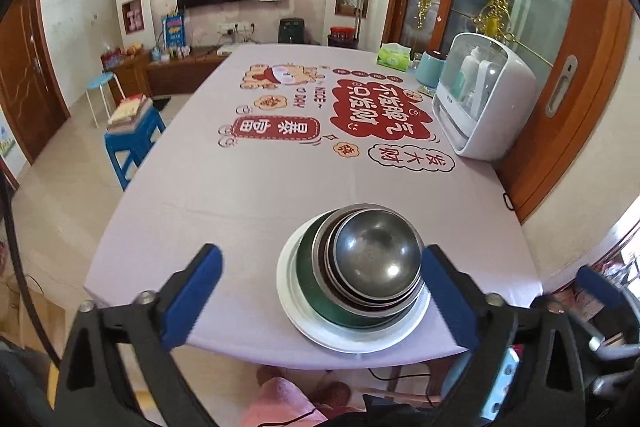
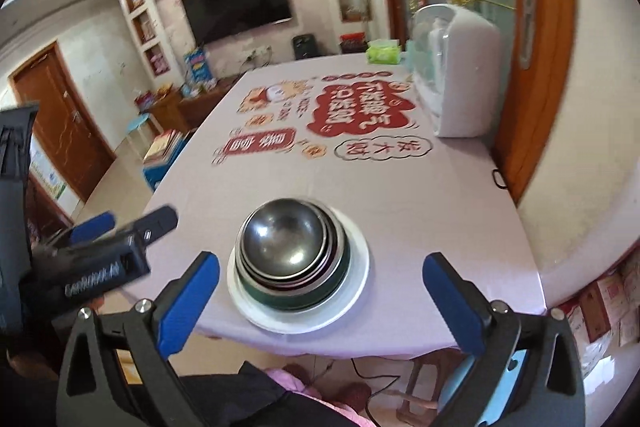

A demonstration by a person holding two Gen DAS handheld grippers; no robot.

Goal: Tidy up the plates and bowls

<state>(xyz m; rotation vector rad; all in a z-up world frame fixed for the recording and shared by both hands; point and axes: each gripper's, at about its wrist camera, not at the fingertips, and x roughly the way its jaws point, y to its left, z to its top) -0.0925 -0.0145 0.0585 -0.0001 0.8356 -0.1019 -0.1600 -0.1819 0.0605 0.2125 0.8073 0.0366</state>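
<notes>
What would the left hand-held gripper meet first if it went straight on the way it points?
Probably the nested steel bowls stacked on the white plate: they sit just right of centre between the open left hand-held gripper, though depth is uncertain.

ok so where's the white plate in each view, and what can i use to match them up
Left wrist: the white plate sits low and right of centre, under the stacked bowls, by the table's near edge.
Right wrist: the white plate sits low and just left of centre, under the same bowls.
Shared landmark: the white dish cabinet at the table's far right.
</notes>
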